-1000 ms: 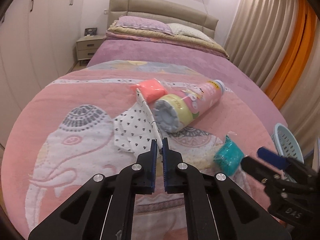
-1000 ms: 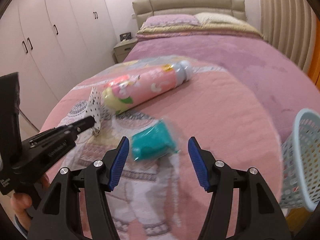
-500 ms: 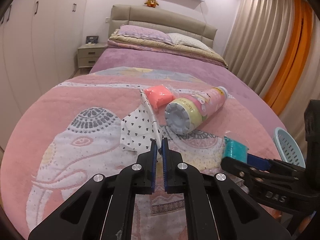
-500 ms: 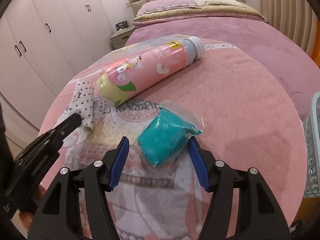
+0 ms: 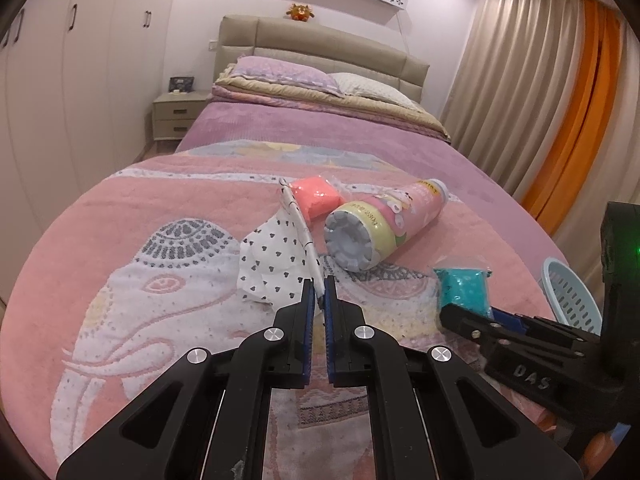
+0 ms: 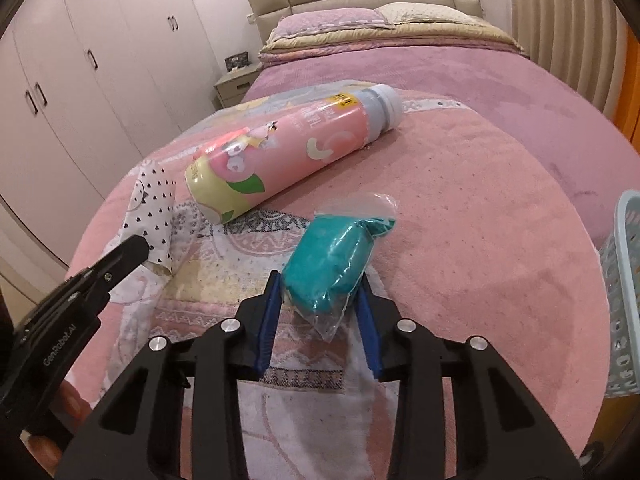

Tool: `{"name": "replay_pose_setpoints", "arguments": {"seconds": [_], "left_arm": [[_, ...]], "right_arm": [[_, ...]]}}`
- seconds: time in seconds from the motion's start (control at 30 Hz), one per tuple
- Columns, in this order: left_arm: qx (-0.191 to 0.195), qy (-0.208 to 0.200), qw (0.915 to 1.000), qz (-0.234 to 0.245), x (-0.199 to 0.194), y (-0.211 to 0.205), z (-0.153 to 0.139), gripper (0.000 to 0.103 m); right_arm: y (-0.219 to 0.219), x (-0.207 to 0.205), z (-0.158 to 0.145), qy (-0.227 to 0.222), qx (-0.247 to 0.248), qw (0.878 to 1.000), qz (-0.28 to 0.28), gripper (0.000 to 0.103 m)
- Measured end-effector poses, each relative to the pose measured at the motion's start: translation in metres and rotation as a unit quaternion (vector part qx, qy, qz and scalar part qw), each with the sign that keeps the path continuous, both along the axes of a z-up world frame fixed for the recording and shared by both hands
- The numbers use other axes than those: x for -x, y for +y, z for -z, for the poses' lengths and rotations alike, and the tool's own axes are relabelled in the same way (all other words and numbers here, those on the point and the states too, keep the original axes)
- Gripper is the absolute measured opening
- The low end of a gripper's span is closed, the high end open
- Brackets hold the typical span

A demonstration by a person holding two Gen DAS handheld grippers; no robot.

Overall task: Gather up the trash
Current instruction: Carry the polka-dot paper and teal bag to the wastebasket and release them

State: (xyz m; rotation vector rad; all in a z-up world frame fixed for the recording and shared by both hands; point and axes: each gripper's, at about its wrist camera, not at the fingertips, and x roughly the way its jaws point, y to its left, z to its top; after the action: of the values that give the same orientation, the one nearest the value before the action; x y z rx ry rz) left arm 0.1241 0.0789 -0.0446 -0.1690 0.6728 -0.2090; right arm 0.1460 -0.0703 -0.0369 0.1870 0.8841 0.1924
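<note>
My left gripper (image 5: 319,284) is shut on the edge of a white paper wrapper with black hearts (image 5: 276,252), which also shows in the right wrist view (image 6: 154,208). My right gripper (image 6: 318,284) has its jaws closed in around a teal packet in clear plastic (image 6: 332,256), which also shows in the left wrist view (image 5: 466,286). A pink bottle (image 6: 296,148) lies on its side on the pink elephant blanket (image 5: 120,264). An orange packet (image 5: 316,196) lies behind the wrapper.
A light blue perforated basket (image 5: 570,294) stands off the bed's right edge, also in the right wrist view (image 6: 624,292). Pillows and headboard (image 5: 320,52) are at the far end. A nightstand (image 5: 176,116) and wardrobes stand left; curtains hang right.
My right gripper moved forward onto the teal packet and its jaws closed in around it. My left gripper stays shut on the heart wrapper, lifted slightly.
</note>
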Motion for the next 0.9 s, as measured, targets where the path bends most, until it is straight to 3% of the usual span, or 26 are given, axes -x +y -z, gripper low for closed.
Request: {"name": "replay_pose_setpoints", "arguments": {"seconds": [0.47, 0.9], "left_arm": [[0.063, -0.032, 0.9945, 0.078, 0.043, -0.030, -0.035, 0.002], [0.056, -0.063, 0.9788, 0.187, 0.048, -0.132, -0.075, 0.002]], "right_arm": [[-0.065, 0.047, -0.039, -0.049, -0.022, 0.997, 0.047, 0.032], [-0.166, 0.094, -0.075, -0.095, -0.039, 0.984, 0.144, 0.032]]}}
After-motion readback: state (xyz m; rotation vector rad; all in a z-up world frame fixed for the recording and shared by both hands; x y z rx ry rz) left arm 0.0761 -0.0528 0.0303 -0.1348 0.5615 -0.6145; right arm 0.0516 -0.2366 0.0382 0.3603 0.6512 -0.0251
